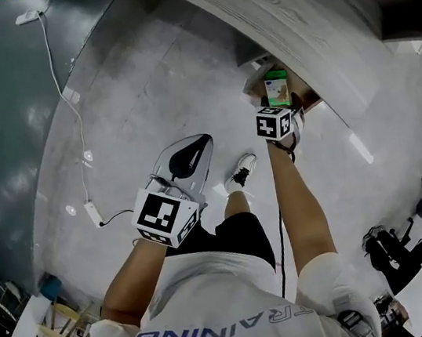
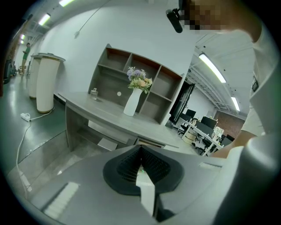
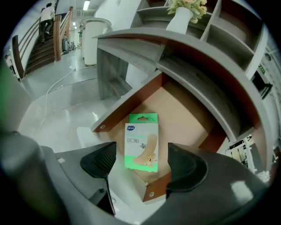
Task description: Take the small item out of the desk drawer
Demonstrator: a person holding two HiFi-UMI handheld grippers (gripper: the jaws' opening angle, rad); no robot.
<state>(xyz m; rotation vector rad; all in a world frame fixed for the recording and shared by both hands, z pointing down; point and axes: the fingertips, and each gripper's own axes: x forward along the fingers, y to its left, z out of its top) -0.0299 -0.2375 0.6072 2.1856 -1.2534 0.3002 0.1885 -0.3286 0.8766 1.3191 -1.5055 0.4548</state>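
Note:
A small green and white box of plasters (image 3: 141, 141) lies flat on the floor of the open desk drawer (image 3: 124, 112). My right gripper (image 3: 141, 165) hangs just above it, open, with its dark pads (image 3: 102, 161) to either side of the box and not touching it. From the head view the box (image 1: 277, 88) shows in the drawer (image 1: 309, 98), just beyond the right gripper (image 1: 280, 115). My left gripper (image 1: 187, 159) is held back over the floor, shut and empty, with its pads (image 2: 151, 166) pressed together.
The curved grey desk (image 1: 291, 24) overhangs the drawer and carries a shelf unit and a white vase of flowers (image 2: 133, 102). A white cable (image 1: 76, 121) trails on the floor at left. A person's shoe (image 1: 241, 171) stands below the drawer. A white pillar (image 2: 46, 83) stands far left.

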